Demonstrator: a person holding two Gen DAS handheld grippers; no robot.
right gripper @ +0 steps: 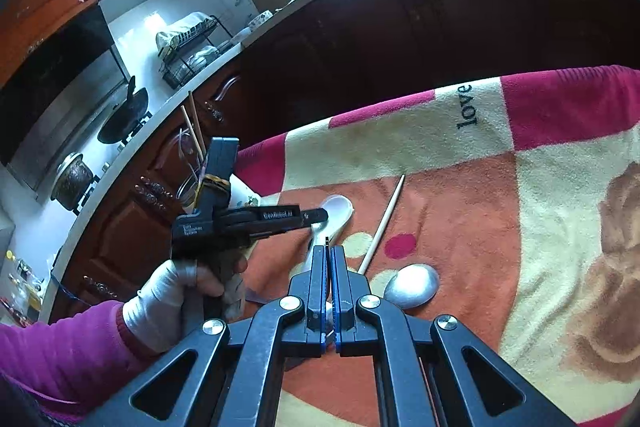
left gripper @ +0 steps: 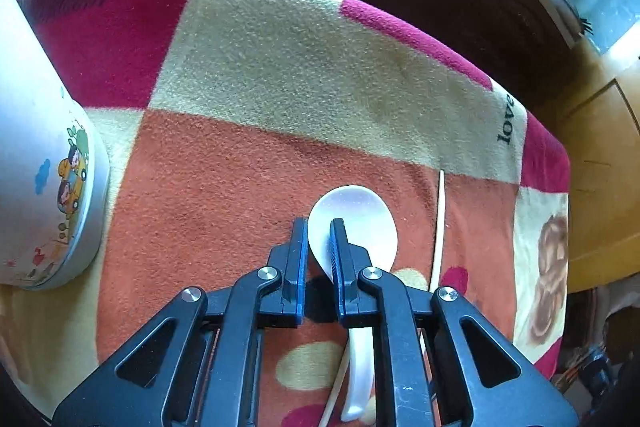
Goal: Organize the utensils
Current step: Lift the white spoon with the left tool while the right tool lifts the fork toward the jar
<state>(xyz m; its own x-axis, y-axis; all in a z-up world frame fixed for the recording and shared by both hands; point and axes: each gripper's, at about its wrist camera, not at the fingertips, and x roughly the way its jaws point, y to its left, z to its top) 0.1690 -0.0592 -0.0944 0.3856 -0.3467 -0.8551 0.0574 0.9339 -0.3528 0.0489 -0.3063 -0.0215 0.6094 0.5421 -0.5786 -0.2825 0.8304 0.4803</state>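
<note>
A white ceramic spoon (left gripper: 360, 215) lies on the checked fleece blanket (left gripper: 260, 75), its handle running back under my left gripper (left gripper: 319, 227). That gripper is shut on the left rim of the spoon's bowl, one finger outside and one inside. The right wrist view shows the same gripper (right gripper: 316, 217) reaching in from the left onto the white spoon (right gripper: 340, 207). My right gripper (right gripper: 328, 247) is shut with nothing in it, just above a metal spoon (right gripper: 412, 285). A pale chopstick (left gripper: 438, 227) lies right of the white spoon. A white cartoon-print cup (left gripper: 48, 167) stands at the left.
A gloved hand (right gripper: 172, 299) in a magenta sleeve holds the left gripper. Thin sticks (right gripper: 194, 131) rise behind it. The blanket's far edge drops off toward a dark wooden cabinet (right gripper: 400, 27). A kitchen counter with a wok (right gripper: 124, 119) and a dish rack runs along the back left.
</note>
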